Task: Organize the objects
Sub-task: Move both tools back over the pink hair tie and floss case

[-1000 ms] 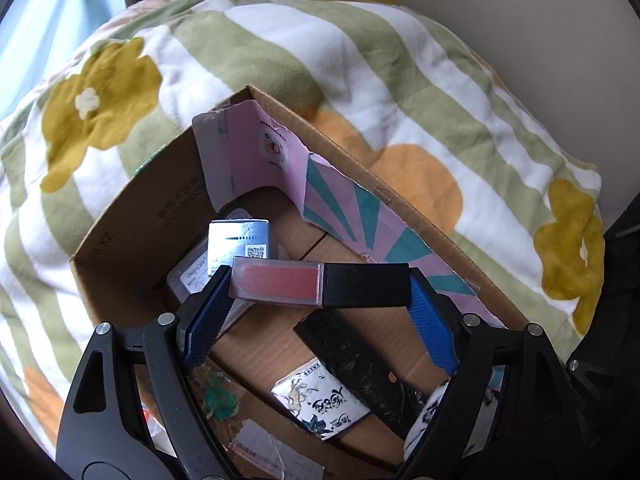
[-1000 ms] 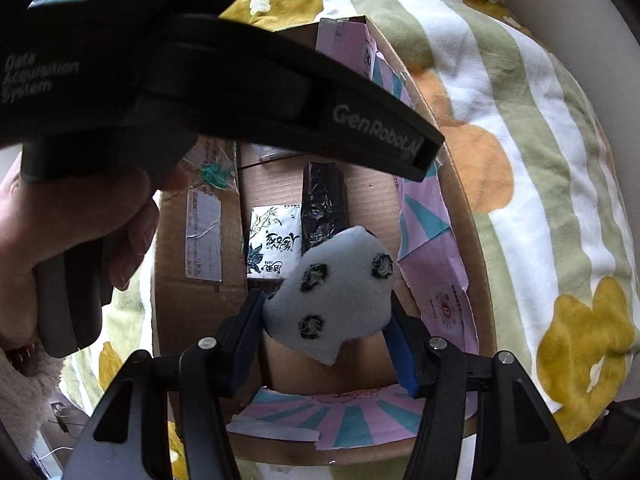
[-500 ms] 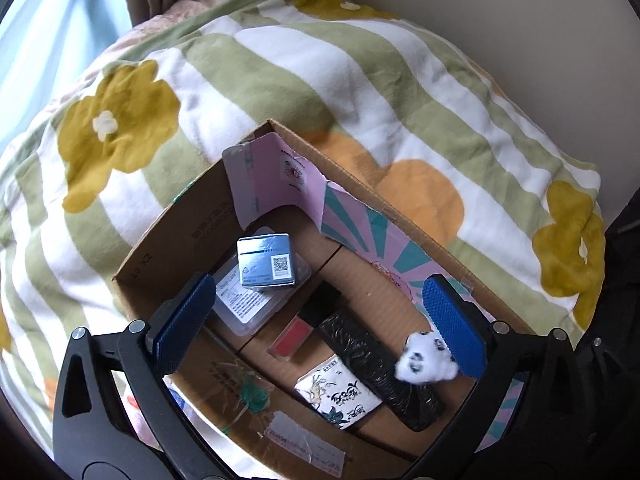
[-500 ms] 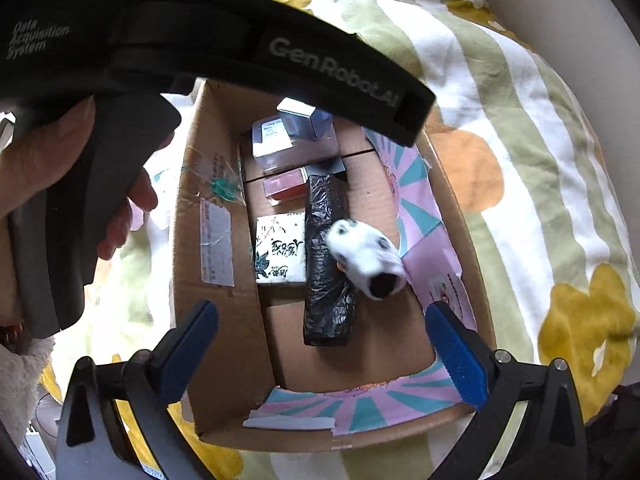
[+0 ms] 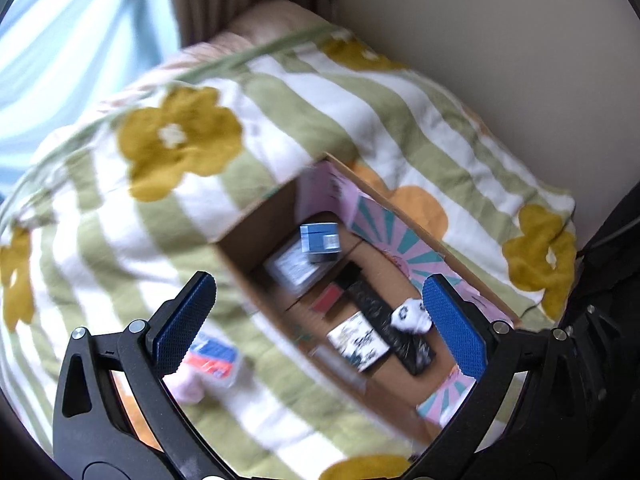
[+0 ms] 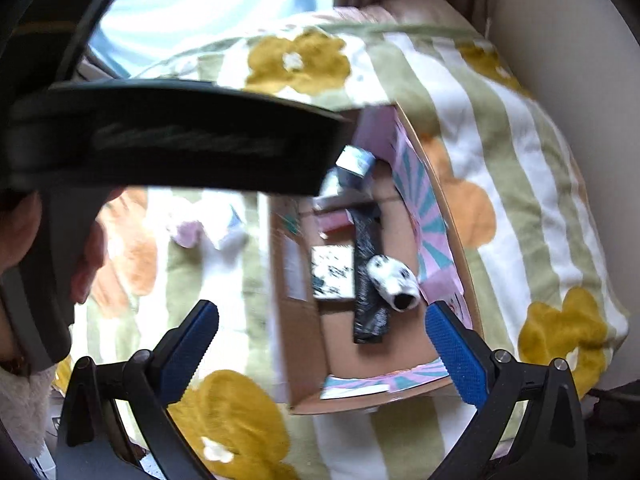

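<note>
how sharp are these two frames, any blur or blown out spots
Left wrist view: motion-smeared cardboard box and blanket, while the left gripper stays crisp; the window corner washes out pale blue. Right wrist view: similar smear, the lettering on the other gripper's body is unreadable, and the blanket left of the box glares white.

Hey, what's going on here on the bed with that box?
A person is sorting small items into a cardboard box on a flowered blanket. Both the left gripper and right gripper hang open and empty above it. A spotted white plush lies inside on a black packet; one packet lies outside.
</note>
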`<state>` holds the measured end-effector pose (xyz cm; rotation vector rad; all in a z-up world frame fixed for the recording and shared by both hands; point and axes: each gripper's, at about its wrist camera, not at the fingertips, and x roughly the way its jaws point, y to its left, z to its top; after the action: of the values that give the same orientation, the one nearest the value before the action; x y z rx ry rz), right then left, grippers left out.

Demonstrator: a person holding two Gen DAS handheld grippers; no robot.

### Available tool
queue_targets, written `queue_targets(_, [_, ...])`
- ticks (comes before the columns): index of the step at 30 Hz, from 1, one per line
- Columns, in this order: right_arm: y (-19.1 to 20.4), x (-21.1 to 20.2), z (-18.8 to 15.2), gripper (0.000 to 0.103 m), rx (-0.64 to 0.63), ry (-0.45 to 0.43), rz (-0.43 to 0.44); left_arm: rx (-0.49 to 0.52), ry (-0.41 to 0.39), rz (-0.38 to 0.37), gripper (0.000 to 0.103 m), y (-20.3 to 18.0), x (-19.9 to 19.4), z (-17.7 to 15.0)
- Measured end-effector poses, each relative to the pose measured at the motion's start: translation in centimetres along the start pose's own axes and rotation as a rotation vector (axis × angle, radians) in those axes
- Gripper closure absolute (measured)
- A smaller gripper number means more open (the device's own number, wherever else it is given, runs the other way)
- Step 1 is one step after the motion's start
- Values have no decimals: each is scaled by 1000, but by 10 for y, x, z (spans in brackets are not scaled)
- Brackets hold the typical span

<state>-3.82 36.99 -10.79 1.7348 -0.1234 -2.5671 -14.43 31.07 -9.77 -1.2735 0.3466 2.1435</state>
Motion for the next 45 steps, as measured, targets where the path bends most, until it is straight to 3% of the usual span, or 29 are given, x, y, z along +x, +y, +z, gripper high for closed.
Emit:
queue_targets(7, [58,-47,16,0,-93,-93,-14,-108,-101,129,0,55,-105,-32])
queue_targets(12, [94,-71,22,0,-142,-146,14,-201,-162,273,0,90,-172,-69])
queue_targets(21, [140,-91,14,0,-194,-197,82,-344,-186,352,0,122,-232,-148])
queue_targets(26, [153,-96,7,0,-224,-224,93,-368,-181,353,0,130,-240,-174])
queue_targets(35, [160,-87,8,0,-186,-233,115,-303,-151,311,0,143,-229,-190])
queue_targets(41, [163,-55,22,0,-34,-180,144,-184,-108,241,0,154,-190,-185])
queue_targets(45, [158,-11,35,0,150,-122,153,-112,-79,188,0,167,-147,-179])
